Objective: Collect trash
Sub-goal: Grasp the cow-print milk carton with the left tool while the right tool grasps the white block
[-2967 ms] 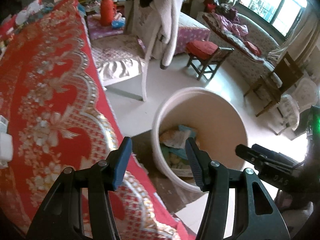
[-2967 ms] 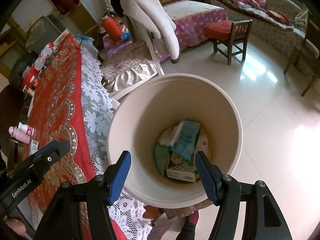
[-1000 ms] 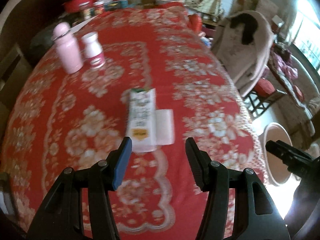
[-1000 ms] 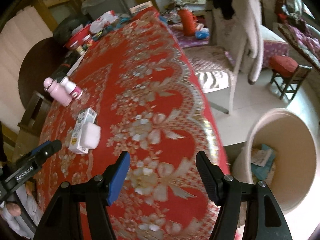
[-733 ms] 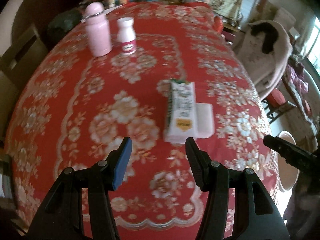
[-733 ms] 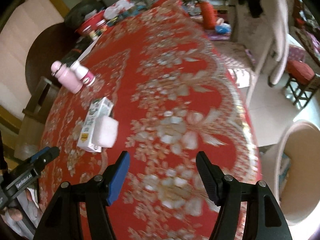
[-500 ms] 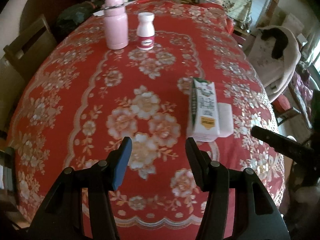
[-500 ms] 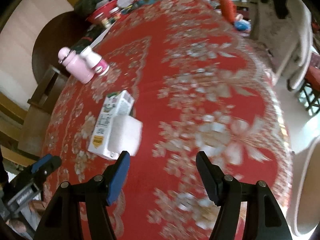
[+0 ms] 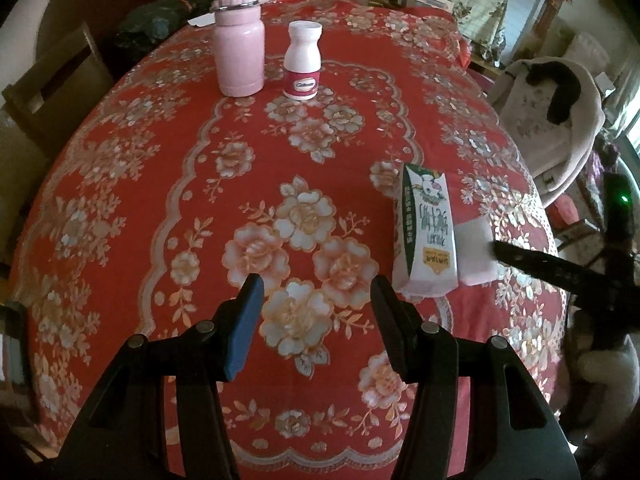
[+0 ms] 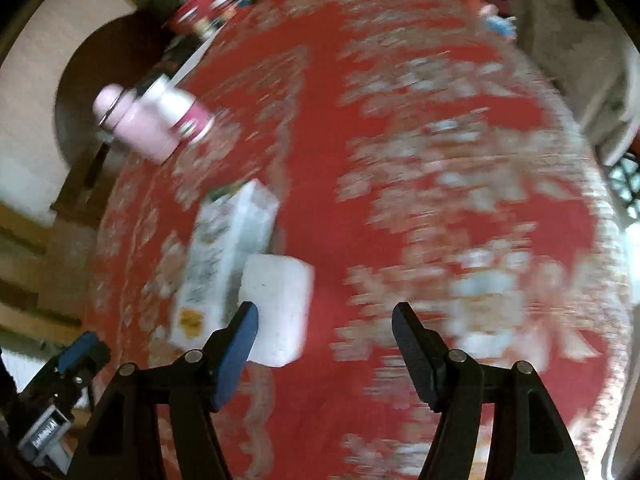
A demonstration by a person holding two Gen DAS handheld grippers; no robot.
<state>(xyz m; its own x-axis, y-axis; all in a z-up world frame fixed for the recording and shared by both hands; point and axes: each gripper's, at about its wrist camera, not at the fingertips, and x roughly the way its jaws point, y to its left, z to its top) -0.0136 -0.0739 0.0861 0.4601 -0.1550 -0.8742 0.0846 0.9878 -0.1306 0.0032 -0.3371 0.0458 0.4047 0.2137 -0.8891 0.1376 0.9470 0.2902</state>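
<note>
In the left wrist view, the left tongs [image 9: 316, 316] are hanging released over the red flowered cloth of the surface [image 9: 132, 184], gripping nothing, only a printed flower showing between the tips. The carton [image 9: 428, 240] is lying flat to their right and slightly farther out, clear of the tips, with a white block [image 9: 476, 252] lying just beside its right flank. One finger of the right tongs [image 9: 560, 270] is reaching in from the right edge, its tip overlapping the block; whether it is touching I cannot tell. A pink bottle [image 9: 239, 40] and a white bottle [image 9: 303, 62] are standing upright side by side, well beyond. In the right wrist view, heavily blurred, the right tongs [image 10: 325, 330] are hanging released and empty. The block [image 10: 278, 308] is sitting just past the left tip, outside the gap, with the carton [image 10: 224, 256] beside it farther left. The left tongs [image 10: 76, 354] are showing at the lower left corner.
</note>
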